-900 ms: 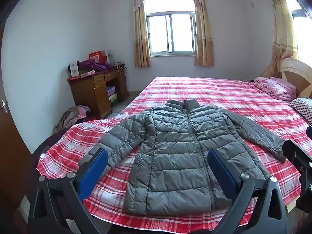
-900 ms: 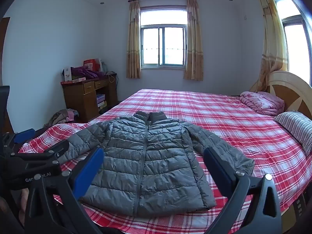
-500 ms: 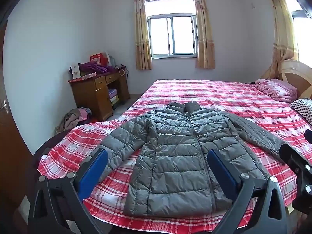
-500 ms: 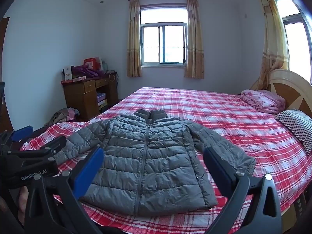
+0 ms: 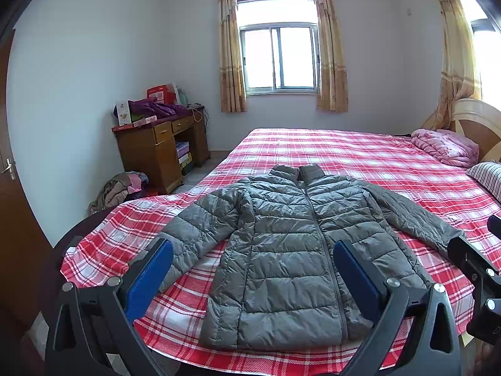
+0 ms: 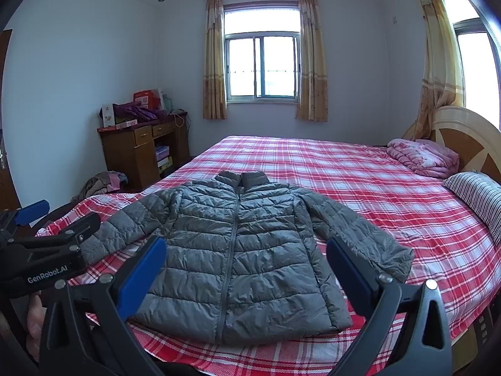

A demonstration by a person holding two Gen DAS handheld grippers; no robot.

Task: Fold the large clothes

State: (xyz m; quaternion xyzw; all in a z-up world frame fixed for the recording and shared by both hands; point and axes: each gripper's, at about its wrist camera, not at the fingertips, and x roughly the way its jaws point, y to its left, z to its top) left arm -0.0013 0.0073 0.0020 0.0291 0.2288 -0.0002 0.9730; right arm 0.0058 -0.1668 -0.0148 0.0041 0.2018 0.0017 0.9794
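The bed (image 5: 328, 150) wears a red and white checked sheet. A grey padded jacket (image 5: 288, 250) lies flat on it near the foot edge, zipped, collar toward twelve o'clock, sleeves spread to eight and four. At two o'clock a folded pink quilt (image 5: 444, 147) rests by the headboard, a striped pillow (image 5: 488, 178) just beside it.

Between my left gripper (image 5: 252, 261) and right gripper (image 6: 245, 258), both spread wide, nothing blocks the way down to the jacket (image 5: 291, 250) lying flat on the bed (image 5: 360, 156). The plaid sheet beyond the collar is bare. To the right, the striped pillow (image 6: 479, 197) and pink quilt (image 6: 422, 156) crowd the headboard (image 6: 469, 138). The desk (image 5: 156, 150) stands off to the left, apart from the bed.
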